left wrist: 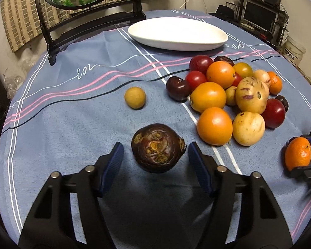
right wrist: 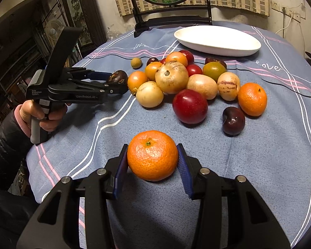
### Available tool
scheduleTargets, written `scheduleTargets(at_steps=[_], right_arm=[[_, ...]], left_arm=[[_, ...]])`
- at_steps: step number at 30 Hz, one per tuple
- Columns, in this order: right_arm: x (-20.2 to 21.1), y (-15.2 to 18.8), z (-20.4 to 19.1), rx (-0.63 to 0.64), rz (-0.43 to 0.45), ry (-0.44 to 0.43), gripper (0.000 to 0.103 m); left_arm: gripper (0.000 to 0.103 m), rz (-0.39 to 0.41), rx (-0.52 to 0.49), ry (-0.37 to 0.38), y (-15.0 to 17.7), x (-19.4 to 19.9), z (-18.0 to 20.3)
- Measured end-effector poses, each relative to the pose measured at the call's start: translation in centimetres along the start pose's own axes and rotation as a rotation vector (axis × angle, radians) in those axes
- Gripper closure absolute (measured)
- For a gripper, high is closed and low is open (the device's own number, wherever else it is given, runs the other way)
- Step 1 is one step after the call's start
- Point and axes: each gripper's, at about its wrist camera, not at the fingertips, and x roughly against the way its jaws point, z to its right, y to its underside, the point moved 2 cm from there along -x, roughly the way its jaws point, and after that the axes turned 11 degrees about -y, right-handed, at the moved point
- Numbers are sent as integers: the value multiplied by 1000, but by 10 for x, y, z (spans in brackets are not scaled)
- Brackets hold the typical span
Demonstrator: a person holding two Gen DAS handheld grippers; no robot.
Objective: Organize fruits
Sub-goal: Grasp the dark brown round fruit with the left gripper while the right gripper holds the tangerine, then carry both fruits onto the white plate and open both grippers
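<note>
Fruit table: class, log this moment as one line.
left gripper: open around dark fruit | right gripper: shut on tangerine | plate: empty

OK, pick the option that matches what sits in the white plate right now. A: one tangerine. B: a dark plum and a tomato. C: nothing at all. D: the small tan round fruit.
C: the white plate shows only bare white surface in both views, while the fruit pile lies on the tablecloth in front of it.
</note>
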Motion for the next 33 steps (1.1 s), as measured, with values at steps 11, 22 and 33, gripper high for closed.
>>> scheduleTargets(at_steps=[11, 22, 33], right_arm=[[3, 1, 0, -3, 7, 6, 57], [44, -56, 23, 41, 123, 52, 57], [8, -168, 137, -91, 181, 108, 57]], left_arm=[[54, 8, 40, 0, 4, 15, -2], [54, 96, 95, 106, -52, 53, 3], [54, 65, 77, 73, -161, -22, 38]])
